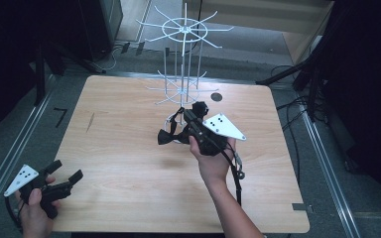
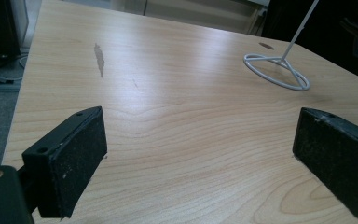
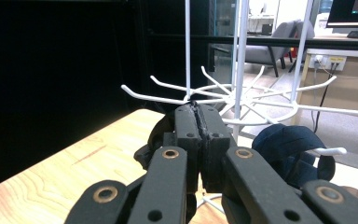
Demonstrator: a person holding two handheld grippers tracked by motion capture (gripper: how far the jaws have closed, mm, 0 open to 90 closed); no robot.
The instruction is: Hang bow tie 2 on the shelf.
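A bare wooden table (image 1: 129, 163) bears a dark scuff (image 2: 99, 58).

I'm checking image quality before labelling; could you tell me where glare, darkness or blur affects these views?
High view: dim, surroundings nearly black, table evenly lit. Left gripper view: a bright sheen crosses the wood, near jaws slightly soft. Right gripper view: left half black, bright background behind the white rack, shut right gripper sharp.

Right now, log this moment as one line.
left gripper: open, idle | right gripper: shut on black bow tie | near white wire rack
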